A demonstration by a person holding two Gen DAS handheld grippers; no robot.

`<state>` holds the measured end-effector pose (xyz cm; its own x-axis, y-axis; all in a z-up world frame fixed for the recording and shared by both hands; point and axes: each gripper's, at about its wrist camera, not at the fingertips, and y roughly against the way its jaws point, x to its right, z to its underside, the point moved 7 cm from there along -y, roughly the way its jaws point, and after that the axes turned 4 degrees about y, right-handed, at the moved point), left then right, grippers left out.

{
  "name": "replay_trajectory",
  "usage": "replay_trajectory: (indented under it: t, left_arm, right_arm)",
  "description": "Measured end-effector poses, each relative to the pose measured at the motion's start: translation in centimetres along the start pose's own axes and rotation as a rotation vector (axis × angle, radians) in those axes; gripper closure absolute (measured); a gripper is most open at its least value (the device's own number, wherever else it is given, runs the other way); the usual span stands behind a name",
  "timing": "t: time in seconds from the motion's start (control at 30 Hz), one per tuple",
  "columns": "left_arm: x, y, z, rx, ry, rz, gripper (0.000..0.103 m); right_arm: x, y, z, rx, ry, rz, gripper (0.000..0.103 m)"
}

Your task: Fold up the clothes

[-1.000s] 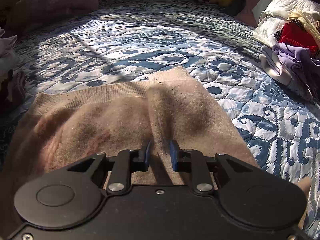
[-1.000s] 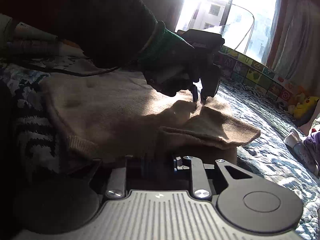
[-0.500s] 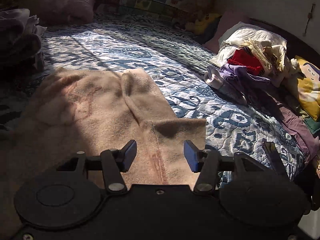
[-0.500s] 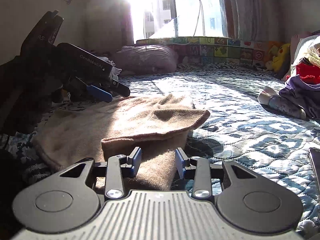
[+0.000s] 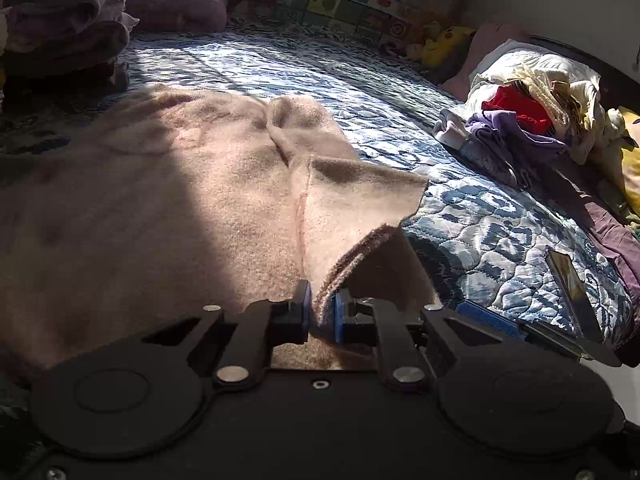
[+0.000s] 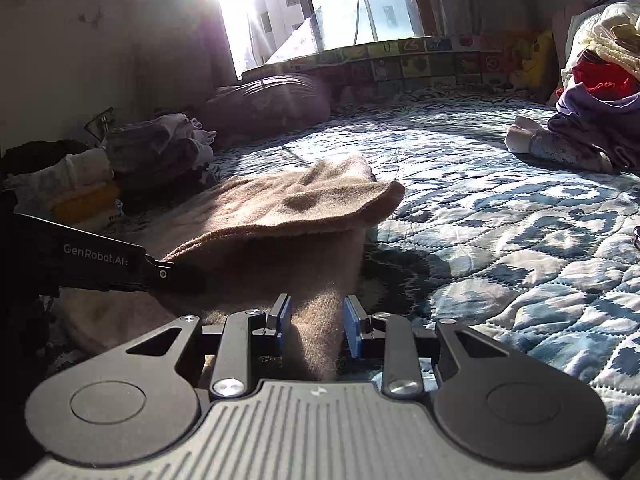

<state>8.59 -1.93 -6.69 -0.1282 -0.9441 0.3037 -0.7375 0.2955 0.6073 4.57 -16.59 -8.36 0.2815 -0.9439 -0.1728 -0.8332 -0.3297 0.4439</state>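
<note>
A tan knit sweater (image 5: pixel 180 200) lies spread on the blue patterned quilt (image 5: pixel 500 216), with one flap folded over its right side. My left gripper (image 5: pixel 322 312) is shut on the near edge of that flap and holds it slightly raised. In the right wrist view the sweater (image 6: pixel 304 200) fills the middle, its folded flap on top. My right gripper (image 6: pixel 316 324) is open at the sweater's near corner, with tan fabric lying between its blue pads. The left gripper (image 6: pixel 160 274) comes in from the left onto the fold.
A heap of unfolded clothes (image 5: pixel 532 120) sits on a pillow at the right. Folded clothes (image 6: pixel 160 148) are stacked at the left by the wall, beside a purple pillow (image 6: pixel 272 100). A dark flat object (image 5: pixel 568 284) lies on the quilt near the right edge.
My left gripper stood open over the sweater half a second ago and is now shut on the flap's edge. My right gripper's jaws have narrowed around the near corner.
</note>
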Motion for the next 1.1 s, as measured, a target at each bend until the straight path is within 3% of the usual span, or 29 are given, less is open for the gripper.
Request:
replay_trajectory:
  t: [0.13, 0.33, 0.43, 0.57, 0.63, 0.67, 0.7, 0.87, 1.0, 1.1]
  left_arm:
    - [-1.9, -1.3, 2.0, -0.050, 0.015, -0.039, 0.094]
    - [-2.5, -0.6, 2.0, -0.001, 0.087, 0.003, 0.094]
    - [-3.4, -1.8, 2.9, -0.080, 0.137, -0.001, 0.092]
    - [-3.1, -1.0, 2.5, -0.086, 0.133, 0.012, 0.088]
    - [-3.0, -0.3, 2.2, -0.092, 0.143, 0.047, 0.072]
    - [-2.9, 0.3, 1.8, -0.081, 0.151, 0.065, 0.060]
    - [-2.9, 1.0, 1.1, -0.055, 0.152, 0.073, 0.059]
    - [-2.8, 3.0, -2.3, 0.052, 0.148, 0.073, 0.059]
    - [-2.6, 1.9, -3.6, 0.058, 0.139, 0.058, 0.059]
    - [-1.8, 0.5, -4.8, 0.055, 0.101, 0.060, 0.059]
  right_arm:
    - [-0.8, -0.8, 0.7, -0.064, 0.059, 0.008, 0.072]
    - [-0.9, 0.6, -0.5, 0.021, 0.069, 0.002, 0.072]
    - [-0.9, -1.8, 1.6, -0.130, 0.140, 0.048, 0.073]
    - [-1.1, 0.3, -0.2, -0.007, 0.153, 0.070, 0.072]
    - [-0.9, 0.7, -0.4, 0.012, 0.138, 0.058, 0.072]
    - [-0.8, 0.7, -0.5, 0.015, 0.134, 0.054, 0.072]
    - [-0.9, 0.6, -0.5, 0.012, 0.133, 0.047, 0.072]
    - [-0.8, 0.3, -0.9, 0.028, 0.107, 0.023, 0.072]
    - [-0.5, -0.9, -0.8, 0.004, 0.061, -0.010, 0.072]
    - [-1.2, -2.3, 0.1, -0.066, 0.087, -0.048, 0.072]
